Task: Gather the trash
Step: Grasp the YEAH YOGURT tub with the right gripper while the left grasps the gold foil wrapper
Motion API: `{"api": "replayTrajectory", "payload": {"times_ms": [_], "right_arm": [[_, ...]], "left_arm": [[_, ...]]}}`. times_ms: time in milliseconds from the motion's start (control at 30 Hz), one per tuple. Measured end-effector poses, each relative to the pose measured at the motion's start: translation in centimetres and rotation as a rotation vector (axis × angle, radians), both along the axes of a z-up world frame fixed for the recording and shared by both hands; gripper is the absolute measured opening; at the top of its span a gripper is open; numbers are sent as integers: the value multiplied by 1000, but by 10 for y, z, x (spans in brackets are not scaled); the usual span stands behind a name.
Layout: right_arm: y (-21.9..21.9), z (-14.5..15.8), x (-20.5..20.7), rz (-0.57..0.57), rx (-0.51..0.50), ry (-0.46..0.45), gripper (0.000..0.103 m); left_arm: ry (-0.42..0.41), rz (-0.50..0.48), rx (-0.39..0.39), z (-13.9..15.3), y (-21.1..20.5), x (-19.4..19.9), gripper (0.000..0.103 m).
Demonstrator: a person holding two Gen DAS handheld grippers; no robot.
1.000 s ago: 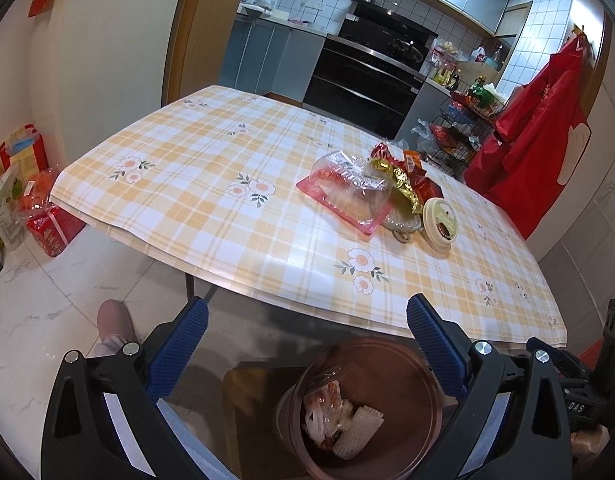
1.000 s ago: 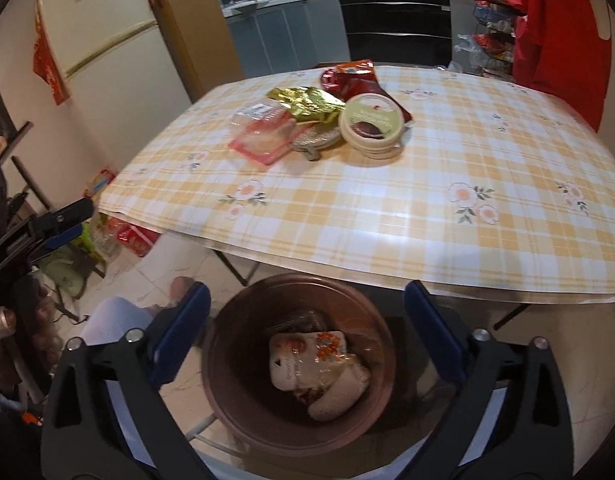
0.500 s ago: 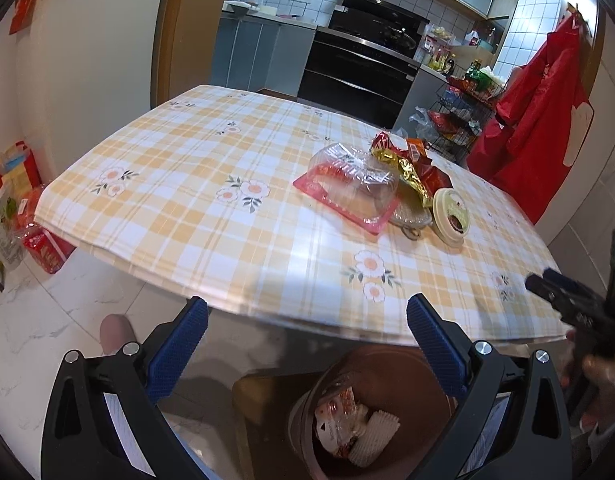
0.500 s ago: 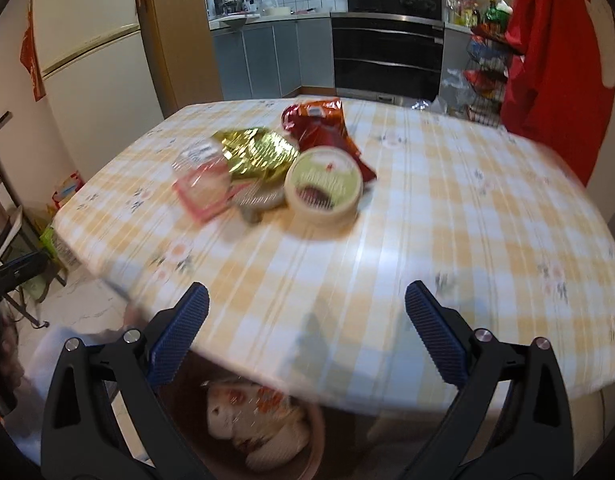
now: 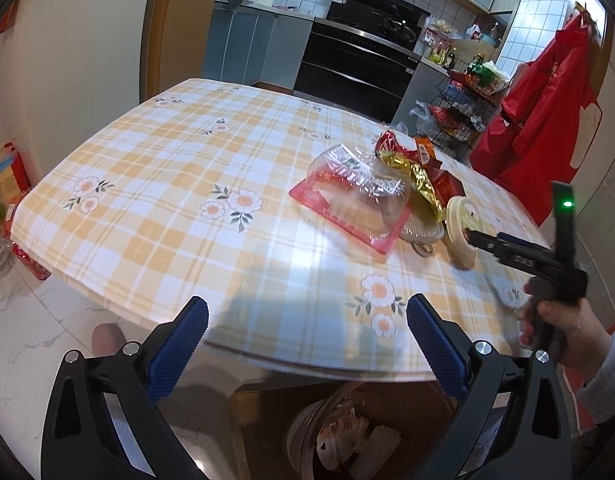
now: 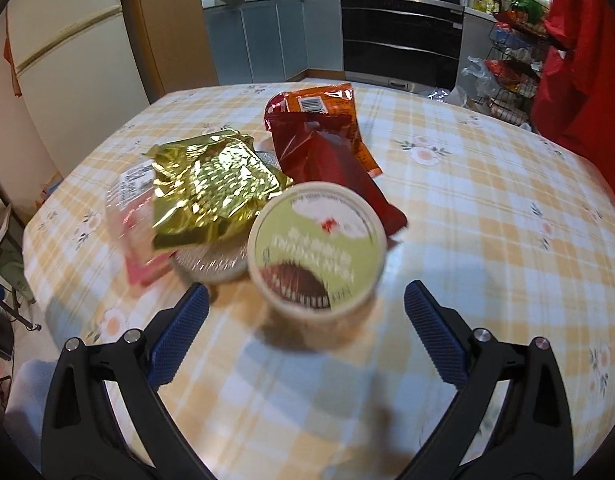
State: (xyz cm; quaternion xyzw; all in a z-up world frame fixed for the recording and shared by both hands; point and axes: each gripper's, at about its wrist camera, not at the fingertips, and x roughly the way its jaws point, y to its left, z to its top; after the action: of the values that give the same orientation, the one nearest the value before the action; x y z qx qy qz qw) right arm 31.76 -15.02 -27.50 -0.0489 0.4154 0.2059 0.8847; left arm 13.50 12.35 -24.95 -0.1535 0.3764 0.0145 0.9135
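Note:
A pile of trash lies on the checked table [image 5: 179, 184]: a clear plastic box on a pink tray [image 5: 355, 196], a gold foil wrapper [image 6: 211, 188], a red snack bag [image 6: 327, 148], a foil cup [image 6: 211, 264] and a round paper tub with a green lid [image 6: 317, 246]. My right gripper [image 6: 305, 332] is open and empty, just short of the tub, which stands ahead between its fingers. In the left wrist view it reaches the tub [image 5: 459, 232] from the right. My left gripper [image 5: 307, 344] is open and empty at the table's near edge, above a brown bin [image 5: 347, 436] holding wrappers.
A fridge [image 5: 87, 60] stands at the left, kitchen cabinets and an oven [image 5: 355, 60] at the back. A red garment [image 5: 543, 128] hangs at the right beside a wire rack [image 5: 459, 112]. Bags [image 5: 7, 208] sit on the floor at the left.
My right gripper has moved from above the bin up and forward over the table to the green-lidded tub. My left gripper has risen and tilted toward the table. Both stayed open.

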Motion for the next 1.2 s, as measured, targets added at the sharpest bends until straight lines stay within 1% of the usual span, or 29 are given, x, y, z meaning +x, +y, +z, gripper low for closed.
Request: {"api": "replayTrajectory", "payload": {"times_ms": [100,133,167,200,233,333,367,400,467,567,633,700,733,767,800,933,1000,1133,1200], "right_arm": [[7,-7,20,-6,-9,15,96],[8,-9,24,-9,-8,21,95],[9,-11,28,-12,-4,28,91],[9,-13,31,-13,-1,37,88],[9,-16,34,-13,0,52,88],[8,-16,34,-3,6,55,87],[7,-15,34,-5,4,53,86],[4,-14,32,-10,13,47,86],[-3,-11,29,-18,44,42,86],[-11,-6,20,-22,76,33,86],[-15,-4,12,-19,84,20,86],[-18,-2,7,-20,94,13,86],[-22,-2,4,-24,105,12,86],[-24,-1,2,-29,112,13,86],[-27,-1,0,-37,123,15,86],[-39,-2,-5,-64,157,34,86],[-44,-2,-9,-71,163,34,86],[-57,1,-16,-90,184,31,86],[-61,2,-19,-99,192,31,86]], "left_arm": [[-4,-7,-1,1,0,8,97],[-4,-11,1,0,0,11,97],[-3,-16,0,-1,-1,14,97],[-2,-21,-3,-2,-1,17,97],[-1,-30,-11,-3,-2,21,97],[3,-49,-33,-4,-6,30,96],[3,-61,-49,-4,-8,34,91],[6,-77,-68,-4,-10,38,89],[16,-97,-97,-4,-14,48,80],[13,-121,-154,0,-18,66,72],[4,-139,-188,6,-21,79,68],[-1,-152,-235,12,-25,100,64],[1,-153,-253,13,-26,106,58],[6,-160,-285,14,-30,121,50],[11,-162,-298,15,-33,131,47],[30,-145,-311,12,-47,169,46],[57,-132,-299,6,-56,188,45],[81,-128,-265,-2,-70,208,45],[77,-120,-249,-4,-74,213,45]]}}
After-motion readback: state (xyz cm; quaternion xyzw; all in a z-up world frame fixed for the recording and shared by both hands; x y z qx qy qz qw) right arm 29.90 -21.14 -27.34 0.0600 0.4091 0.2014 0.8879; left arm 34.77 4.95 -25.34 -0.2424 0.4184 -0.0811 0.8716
